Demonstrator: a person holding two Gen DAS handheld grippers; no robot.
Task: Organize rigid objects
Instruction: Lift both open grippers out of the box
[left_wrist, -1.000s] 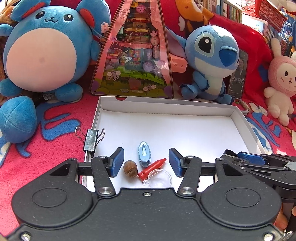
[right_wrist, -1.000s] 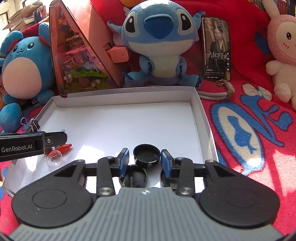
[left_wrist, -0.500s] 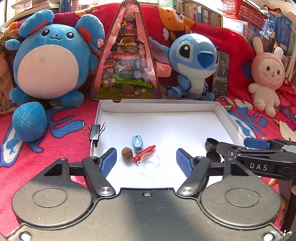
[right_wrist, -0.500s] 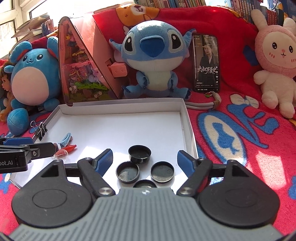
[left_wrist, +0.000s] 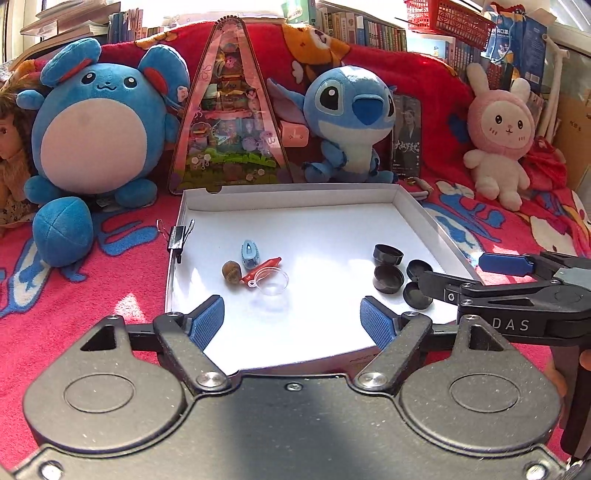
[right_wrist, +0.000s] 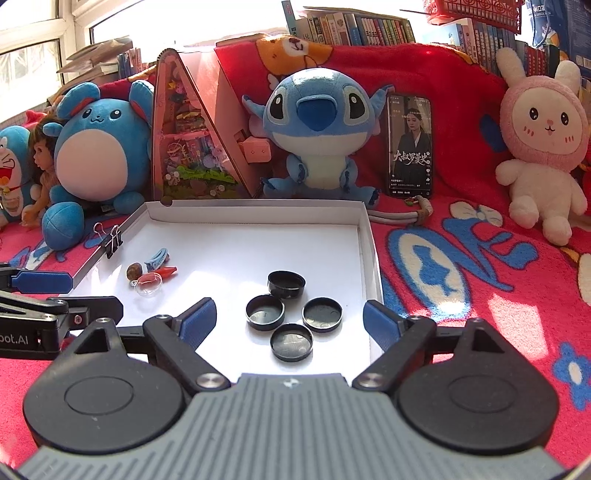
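Both grippers are being held over the near edge of the white tray (left_wrist: 417, 206). In the left wrist view, the left gripper (left_wrist: 291, 322) is being spread wider, with nothing between its blue pads (left_wrist: 207, 321). In the right wrist view, the right gripper (right_wrist: 286, 322) is likewise being opened, nothing being gripped; four black caps (right_wrist: 288, 314) are being seen on the tray floor between and beyond its fingers, grouped close together at lower centre. A brown nut (right_wrist: 133, 271), a blue clip (right_wrist: 157, 257), a red piece (right_wrist: 162, 274) and a clear dome (right_wrist: 149, 287) are being seen clustered at left of the tray. A binder clip (right_wrist: 112, 242) is being carried on the tray's left wall.
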